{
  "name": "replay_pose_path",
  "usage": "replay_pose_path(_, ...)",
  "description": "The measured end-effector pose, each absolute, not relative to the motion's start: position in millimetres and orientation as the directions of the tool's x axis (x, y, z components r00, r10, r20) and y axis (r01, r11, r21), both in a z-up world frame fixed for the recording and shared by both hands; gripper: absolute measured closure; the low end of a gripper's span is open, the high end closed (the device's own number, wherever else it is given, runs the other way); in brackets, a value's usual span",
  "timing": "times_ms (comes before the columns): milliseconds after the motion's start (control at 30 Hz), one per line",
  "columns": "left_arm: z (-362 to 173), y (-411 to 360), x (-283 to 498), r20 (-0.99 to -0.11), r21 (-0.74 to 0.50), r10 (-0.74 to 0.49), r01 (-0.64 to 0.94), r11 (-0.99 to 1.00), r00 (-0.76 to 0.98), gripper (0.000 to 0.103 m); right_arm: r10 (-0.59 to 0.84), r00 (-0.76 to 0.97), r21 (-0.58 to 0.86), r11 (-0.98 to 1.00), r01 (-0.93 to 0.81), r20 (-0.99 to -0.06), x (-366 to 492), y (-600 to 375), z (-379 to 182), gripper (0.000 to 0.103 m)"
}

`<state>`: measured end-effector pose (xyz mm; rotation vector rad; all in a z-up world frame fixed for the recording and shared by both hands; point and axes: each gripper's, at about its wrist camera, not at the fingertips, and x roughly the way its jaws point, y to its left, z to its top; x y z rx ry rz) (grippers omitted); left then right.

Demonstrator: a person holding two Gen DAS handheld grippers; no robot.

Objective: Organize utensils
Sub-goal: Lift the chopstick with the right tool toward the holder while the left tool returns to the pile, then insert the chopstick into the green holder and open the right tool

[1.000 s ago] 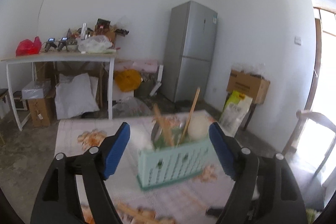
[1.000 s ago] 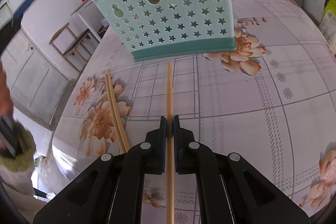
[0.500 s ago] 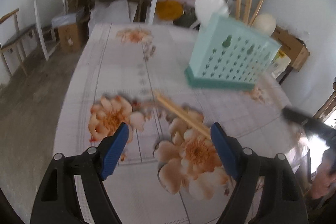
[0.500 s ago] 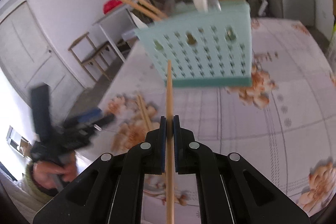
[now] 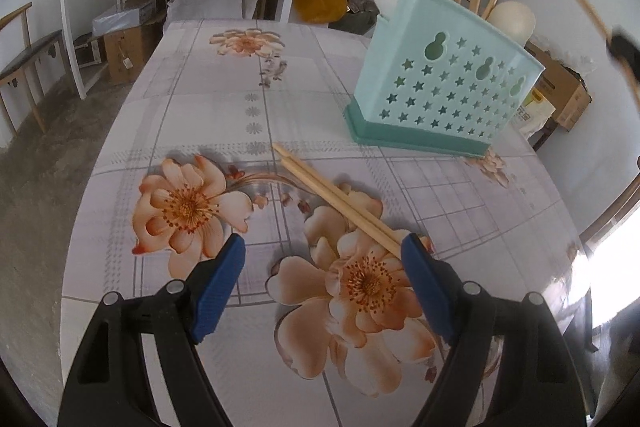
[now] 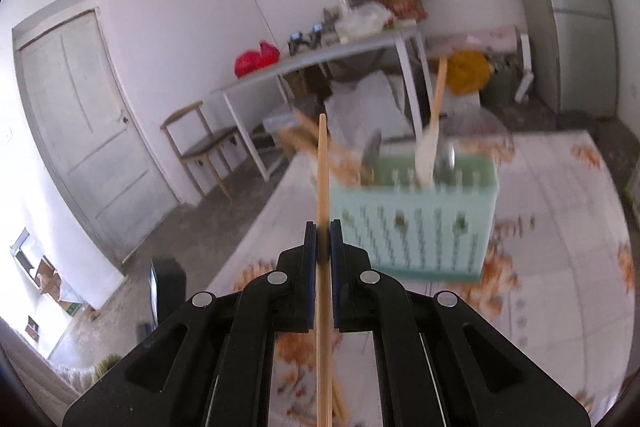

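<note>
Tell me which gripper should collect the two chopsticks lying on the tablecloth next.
Left. The left gripper is open and empty, with the pair of chopsticks lying just ahead, by its right finger. The right gripper is shut on a chopstick near the holder.

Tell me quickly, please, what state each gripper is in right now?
Left gripper: open, holding nothing, above the chopsticks lying on the table.
Right gripper: shut on a single chopstick.
</note>
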<state>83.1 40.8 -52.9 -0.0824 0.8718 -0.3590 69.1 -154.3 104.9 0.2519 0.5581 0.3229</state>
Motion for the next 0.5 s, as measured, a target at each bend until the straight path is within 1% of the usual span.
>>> replay_pose_path(200, -57.1, 47.6, 85.6, -0.736, -0.235, -0.341, 0.252, 0.939, 0.584, 0.025, 0.362, 0.869, 0.318, 0.913, -0.256, -0.337, 101.7, -163.7, 146.4, 0.098)
replay_pose_path(233, -57.8, 49.1, 86.1, -0.737, -0.237, -0.34, 0.248, 0.939, 0.584, 0.025, 0.357, 0.886, 0.317, 0.912, -0.261, -0.295, 111.7, -165.2, 154.8, 0.098)
replay_pose_path(333, -58.5, 52.5, 87.4, -0.736, -0.242, -0.339, 0.24, 0.94, 0.586, 0.025, 0.336, 0.915, 0.328, 0.91, -0.254, -0.223, 136.7, -169.5, 165.2, 0.098)
replay_pose_path(500, -58.8, 60.7, 90.5, -0.735, -0.25, -0.333, 0.221, 0.943, 0.591, 0.025, 0.281, 0.944, 0.345, 0.915, -0.21, -0.171, 175.7, -171.2, 162.8, 0.098)
